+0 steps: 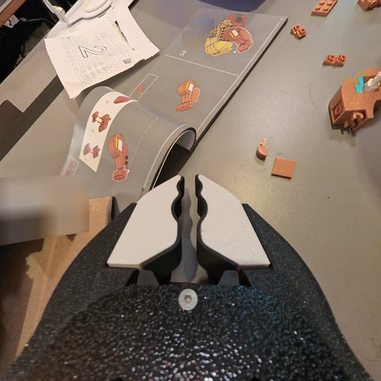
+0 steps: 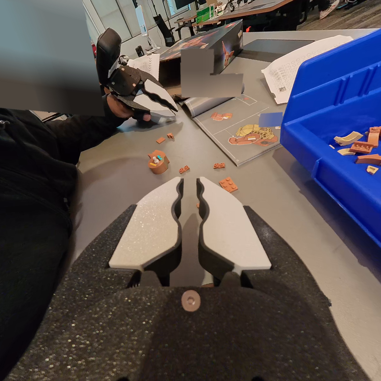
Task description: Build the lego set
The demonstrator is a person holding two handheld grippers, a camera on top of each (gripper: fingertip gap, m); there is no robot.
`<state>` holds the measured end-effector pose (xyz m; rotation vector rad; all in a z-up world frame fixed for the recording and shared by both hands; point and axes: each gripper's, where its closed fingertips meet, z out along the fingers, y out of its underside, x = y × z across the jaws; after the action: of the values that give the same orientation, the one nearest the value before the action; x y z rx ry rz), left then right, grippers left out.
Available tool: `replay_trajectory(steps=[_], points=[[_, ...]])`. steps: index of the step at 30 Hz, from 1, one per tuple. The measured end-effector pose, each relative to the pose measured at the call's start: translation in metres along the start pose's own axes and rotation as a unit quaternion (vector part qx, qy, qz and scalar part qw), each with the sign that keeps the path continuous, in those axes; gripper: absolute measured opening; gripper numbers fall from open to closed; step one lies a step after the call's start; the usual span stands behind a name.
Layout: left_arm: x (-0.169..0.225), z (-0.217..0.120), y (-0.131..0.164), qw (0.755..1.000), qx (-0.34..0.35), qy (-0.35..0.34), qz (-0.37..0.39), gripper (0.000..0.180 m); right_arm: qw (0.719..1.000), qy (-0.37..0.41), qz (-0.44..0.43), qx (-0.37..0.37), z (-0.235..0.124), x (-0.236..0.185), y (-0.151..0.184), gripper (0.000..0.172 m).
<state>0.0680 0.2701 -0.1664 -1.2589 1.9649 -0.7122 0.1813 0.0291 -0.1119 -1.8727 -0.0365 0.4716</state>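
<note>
Left tongs: yours, narrowly apart, nothing btwn the pads; hovering over bare grey worktop right at the curled edge of the instruction booklet
Right tongs: also slightly apart, empty; low over the worktop, a 2x3 studded plate just beside the right fingertip
Tiny brown bit: peeks out behind the right finger's inner edge, on the worktop by the look of it; can't tell if it touches the pad
Nearest to left tongs: flat square tile and small rounded piece, close together, off to the right
Brown sub-build: rounded brick assembly w/ white pin, teal and yellow parts on top; stands ahead-left of the right tongs, well clear of both
Small brackets: two studded pieces btwn the sub-build and the booklet
Blue bin: on your right, holds loose tan and brown bricks
Risk 1: loose bits lie close to the right tongs; a sideways sweep could prob. scatter the plate or the tiny bit
Risk 2: left tongs sit at the booklet's curled page; a push fwd may catch or flip it
Risk 3: tile lies flat, likely hard to pinch; may skid when squeezed
</note>
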Motion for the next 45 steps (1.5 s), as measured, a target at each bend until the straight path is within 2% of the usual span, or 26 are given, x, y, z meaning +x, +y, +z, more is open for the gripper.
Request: replay_trajectory(steps=[3,5,7,9,11,14,16,18,21,26,32,38,39,41,45], points=[[-0.001,0.001,0.0,1.0,-0.002,-0.002,-0.003,0.009,0.997,0.05,-0.063,-0.004,-0.006,0.013,-0.01,0.011],[-0.004,0.002,0.001,1.0,-0.008,-0.007,-0.008,0.008,0.981,0.1,-0.163,-0.032,-0.025,0.022,-0.041,0.012],[-0.005,0.003,0.002,1.0,-0.011,-0.013,-0.008,0.008,0.945,0.141,-0.281,-0.092,-0.047,0.039,-0.077,0.009],[-0.004,0.003,0.001,1.0,-0.009,-0.015,-0.001,0.008,0.899,0.15,-0.36,-0.201,-0.059,0.072,-0.093,0.01],[-0.004,0.002,0.001,1.0,-0.008,-0.016,0.001,0.008,0.865,0.093,-0.374,-0.322,-0.06,0.107,-0.08,0.012],[-0.006,0.002,0.001,1.0,-0.008,-0.019,-0.007,0.008,0.802,-0.013,-0.371,-0.468,-0.06,0.151,-0.041,0.009],[-0.007,0.003,0.001,1.0,-0.009,-0.022,-0.008,0.008,0.77,-0.069,-0.362,-0.521,-0.056,0.166,-0.021,0.004],[-0.008,0.003,0.002,1.0,-0.011,-0.026,-0.006,0.008,0.752,-0.105,-0.353,-0.546,-0.052,0.171,-0.009,0.002],[-0.007,0.003,0.002,1.0,-0.012,-0.024,-0.007,0.008,0.748,-0.149,-0.334,-0.554,-0.046,0.166,0.002,0.003],[-0.006,0.003,0.002,1.0,-0.012,-0.019,-0.007,0.008,0.727,-0.167,-0.321,-0.584,-0.049,0.165,0.013,0.005],[-0.005,0.003,0.001,1.0,-0.01,-0.019,0.0,0.008,0.707,-0.17,-0.316,-0.609,-0.05,0.168,0.024,0.008],[-0.005,0.003,0.001,1.0,-0.01,-0.018,-0.003,0.008,0.707,-0.163,-0.326,-0.607,-0.049,0.171,0.021,0.005],[-0.005,0.003,0.001,1.0,-0.01,-0.018,-0.002,0.008,0.71,-0.157,-0.333,-0.6,-0.049,0.171,0.017,0.005],[-0.005,0.003,0.001,1.0,-0.01,-0.019,-0.001,0.008,0.737,-0.146,-0.338,-0.566,-0.046,0.165,0.001,0.005],[-0.003,0.002,0.0,1.0,-0.006,-0.019,0.006,0.009,0.834,-0.129,-0.32,-0.431,-0.038,0.137,-0.049,0.005]])
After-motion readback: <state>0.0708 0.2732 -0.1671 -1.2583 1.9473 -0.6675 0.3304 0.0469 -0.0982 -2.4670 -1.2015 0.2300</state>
